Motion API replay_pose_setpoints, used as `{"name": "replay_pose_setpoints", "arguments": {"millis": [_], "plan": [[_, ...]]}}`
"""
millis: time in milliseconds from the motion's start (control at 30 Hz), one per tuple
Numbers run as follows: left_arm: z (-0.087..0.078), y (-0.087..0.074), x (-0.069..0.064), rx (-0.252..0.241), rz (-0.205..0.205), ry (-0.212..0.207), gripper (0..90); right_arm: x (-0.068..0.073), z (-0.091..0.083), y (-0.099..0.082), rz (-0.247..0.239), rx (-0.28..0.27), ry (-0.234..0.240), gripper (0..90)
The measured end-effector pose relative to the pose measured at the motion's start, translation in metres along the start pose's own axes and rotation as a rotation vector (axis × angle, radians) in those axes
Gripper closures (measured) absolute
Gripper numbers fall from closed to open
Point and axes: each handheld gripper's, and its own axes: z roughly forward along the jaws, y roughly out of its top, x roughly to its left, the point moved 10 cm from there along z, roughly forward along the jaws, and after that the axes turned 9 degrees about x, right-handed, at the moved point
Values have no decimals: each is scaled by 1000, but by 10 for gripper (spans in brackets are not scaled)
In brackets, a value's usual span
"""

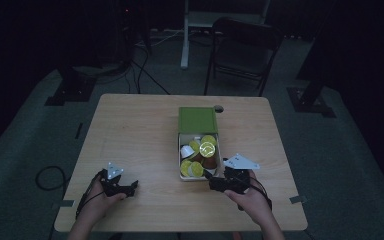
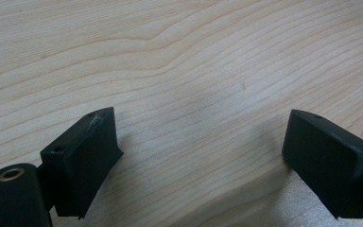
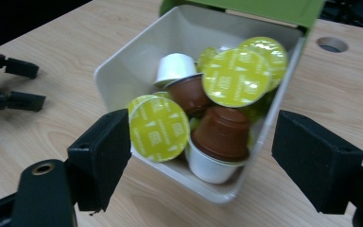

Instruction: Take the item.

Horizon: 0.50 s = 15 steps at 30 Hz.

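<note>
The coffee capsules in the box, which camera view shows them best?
The right gripper view: the capsules are close and sharp in the white box, with green lids and brown and white cups distinct. The high view shows them small and dim. The left gripper view looks at bare table.

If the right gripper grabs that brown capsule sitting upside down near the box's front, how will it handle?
Brown capsule: probably light and rigid, as it perches on a white capsule. Its tapered, glossy sides may slip between the right gripper's open jaws. Lifting it could shift the loose yellow-lidded capsule beside it.

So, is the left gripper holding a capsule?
No: the left gripper is open over bare table, with nothing between its jaws.
</note>
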Motion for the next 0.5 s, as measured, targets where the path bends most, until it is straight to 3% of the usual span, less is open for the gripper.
{"name": "replay_pose_setpoints", "arguments": {"millis": [233,367,500], "plan": [[0,0,0,0,0,0,119,11,14,-2,-24,19,30,194],[0,0,0,0,0,0,119,21,26,-3,-32,29,80,145],[0,0,0,0,0,0,119,26,35,-3,-45,35,84,146]]}}
